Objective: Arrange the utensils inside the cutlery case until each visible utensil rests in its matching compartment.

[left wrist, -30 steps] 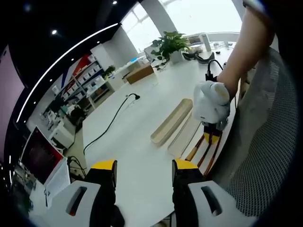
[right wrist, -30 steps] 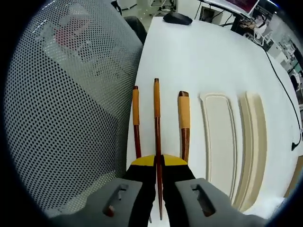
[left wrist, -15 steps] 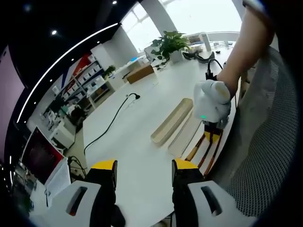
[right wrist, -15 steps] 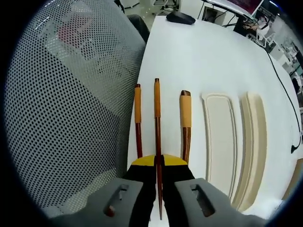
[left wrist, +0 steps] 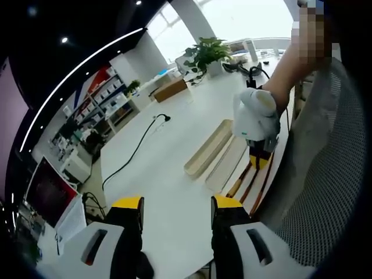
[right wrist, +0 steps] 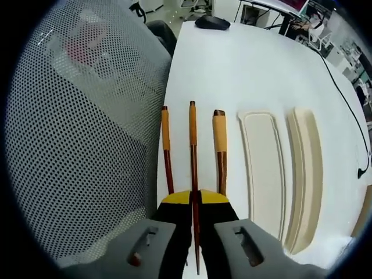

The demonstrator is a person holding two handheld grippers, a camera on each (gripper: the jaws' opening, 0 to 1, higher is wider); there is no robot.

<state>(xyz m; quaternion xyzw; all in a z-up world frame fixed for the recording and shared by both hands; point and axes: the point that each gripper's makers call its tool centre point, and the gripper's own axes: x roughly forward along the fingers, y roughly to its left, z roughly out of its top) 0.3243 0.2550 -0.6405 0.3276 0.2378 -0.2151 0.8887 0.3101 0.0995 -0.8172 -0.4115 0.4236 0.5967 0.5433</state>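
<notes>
Room: bright open office, long white table (right wrist: 244,64) with a mesh chair back (right wrist: 81,133) crowding its left edge in the right gripper view.
Left utensil: thin stick with an orange grip (right wrist: 167,151), lying on the table just beside the chair side edge.
Middle utensil: (right wrist: 192,151) the one the right gripper (right wrist: 194,199) has; its jaws are pressed together on the dark stem, orange grip pointing away.
Right utensil: thicker handle (right wrist: 220,148), flat on the table, near the middle one but not touching as far as I can tell.
Case: pale tray (right wrist: 263,168) and a second pale piece (right wrist: 307,174) beside it. No utensil is in it yet.
Left gripper: (left wrist: 176,212) jaws spread, holding nothing, well back from the action.
Risk 1: the pinch is on a skinny stem far from the grip end, so it could swivel or slide out when lifted.
Risk 2: neighbours sit close, so a sideways swing could nudge the left one off the table edge.
Risk 3: can't see any dividers in the case, so picking the wrong slot is easy.
</notes>
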